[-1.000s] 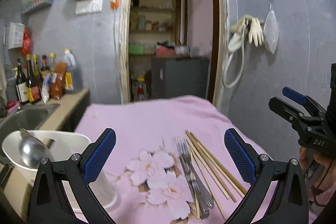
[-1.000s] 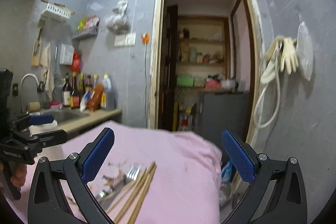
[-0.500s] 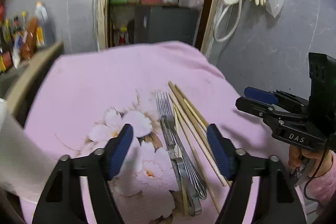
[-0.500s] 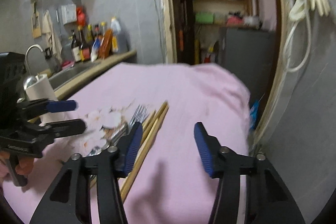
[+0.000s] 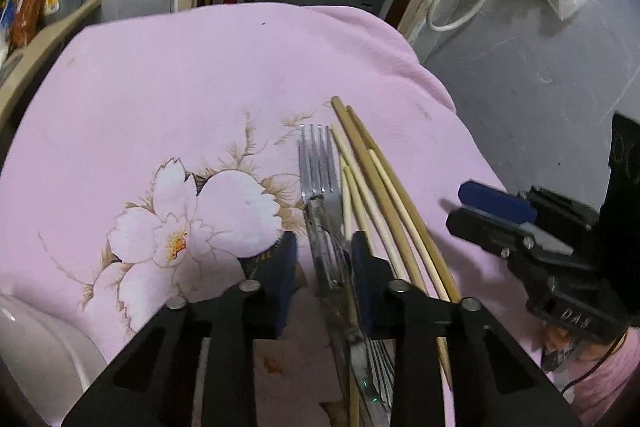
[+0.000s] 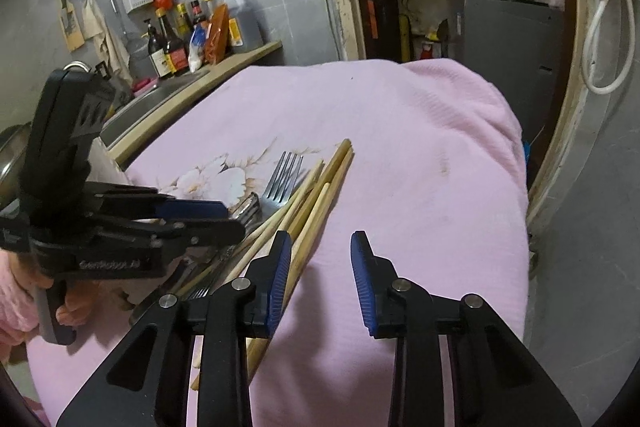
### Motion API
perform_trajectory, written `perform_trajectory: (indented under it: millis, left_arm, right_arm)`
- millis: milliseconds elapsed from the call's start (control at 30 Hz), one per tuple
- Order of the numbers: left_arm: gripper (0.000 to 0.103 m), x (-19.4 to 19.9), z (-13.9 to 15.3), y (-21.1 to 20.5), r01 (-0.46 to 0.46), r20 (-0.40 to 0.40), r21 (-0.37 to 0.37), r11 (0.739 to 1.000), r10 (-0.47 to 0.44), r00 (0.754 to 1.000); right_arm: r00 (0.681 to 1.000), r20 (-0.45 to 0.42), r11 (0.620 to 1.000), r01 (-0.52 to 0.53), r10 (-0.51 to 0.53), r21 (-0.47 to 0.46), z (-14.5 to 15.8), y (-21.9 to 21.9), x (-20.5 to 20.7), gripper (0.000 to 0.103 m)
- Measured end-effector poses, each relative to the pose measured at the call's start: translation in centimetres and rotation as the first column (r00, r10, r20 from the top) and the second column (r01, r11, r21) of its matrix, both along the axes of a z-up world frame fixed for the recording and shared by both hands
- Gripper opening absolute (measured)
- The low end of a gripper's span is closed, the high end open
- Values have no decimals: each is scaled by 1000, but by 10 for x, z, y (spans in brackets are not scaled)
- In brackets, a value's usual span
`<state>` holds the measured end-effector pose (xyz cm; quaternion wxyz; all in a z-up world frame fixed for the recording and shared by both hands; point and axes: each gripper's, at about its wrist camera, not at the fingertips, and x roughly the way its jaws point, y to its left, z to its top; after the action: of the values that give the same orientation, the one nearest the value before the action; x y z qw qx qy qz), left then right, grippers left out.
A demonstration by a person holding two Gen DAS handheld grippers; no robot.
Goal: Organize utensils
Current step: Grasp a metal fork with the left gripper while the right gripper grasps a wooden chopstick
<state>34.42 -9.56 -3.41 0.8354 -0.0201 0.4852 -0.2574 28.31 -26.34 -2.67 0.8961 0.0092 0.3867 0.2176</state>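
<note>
Pink flowered cloth (image 5: pixel 192 75) covers the worktop, with steel forks (image 5: pixel 322 195) and wooden chopsticks (image 5: pixel 384 195) lying side by side toward its right edge. The left hand-held gripper (image 5: pixel 324 267) straddles the fork handles, jaws partly open, gripping nothing. The right hand-held gripper (image 6: pixel 320 275) hovers partly open and empty just right of the chopsticks.

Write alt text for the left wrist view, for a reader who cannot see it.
The left gripper, jaws open, straddles the handles of stacked metal forks lying on a pink floral cloth. Wooden chopsticks lie just right of the forks, and the right gripper hovers at the right edge.
</note>
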Motion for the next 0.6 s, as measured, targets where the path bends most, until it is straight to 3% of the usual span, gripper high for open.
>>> perform_trajectory:
  millis: [133, 267, 367, 600]
  left_arm:
    - [6, 5, -3, 9, -20, -33, -25, 1000, 19, 999]
    - [6, 3, -2, 20, -47, -52, -56, 997, 44, 998]
    - [5, -8, 4, 26, -59, -37, -44, 997, 57, 998]
    - [5, -23, 4, 25, -43, 13, -30, 999, 43, 999]
  right_arm:
    - [1000, -28, 1000, -13, 12, -28, -4, 7, 6, 24]
    - [999, -50, 999, -19, 17, -47, -6, 12, 13, 20]
    - [997, -70, 998, -21, 18, -56, -8, 15, 18, 15]
    - [993, -122, 996, -10, -1, -87, -13, 20, 31, 13]
